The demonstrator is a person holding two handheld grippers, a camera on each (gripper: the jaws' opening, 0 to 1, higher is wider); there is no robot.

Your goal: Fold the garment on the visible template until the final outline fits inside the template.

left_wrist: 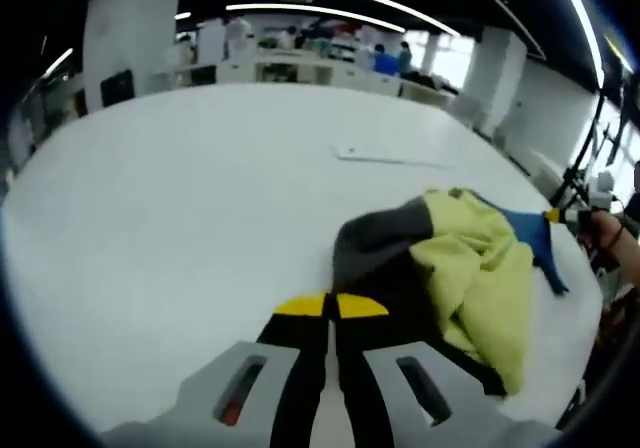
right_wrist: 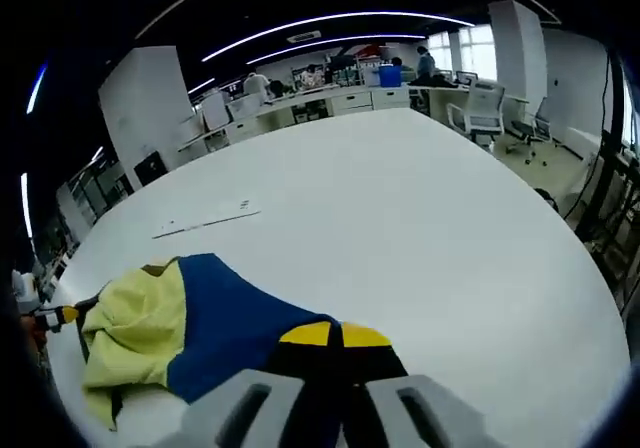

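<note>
While both grippers, left [left_wrist: 331,306] and right [right_wrist: 335,334], clamp their jaws on the garment [left_wrist: 470,268], it lies bunched on the white bench [left_wrist: 180,198]; judging by this, spreading it flat comes next, before any fold.

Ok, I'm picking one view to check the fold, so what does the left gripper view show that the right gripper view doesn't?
Left gripper view: the grey part of the garment, and the left gripper shut on dark cloth. Right gripper view: office chairs beside the table, and the right gripper shut on the blue panel. Both: the yellow-and-blue garment bunched on the white table, and a flat white strip lying apart from it.
</note>
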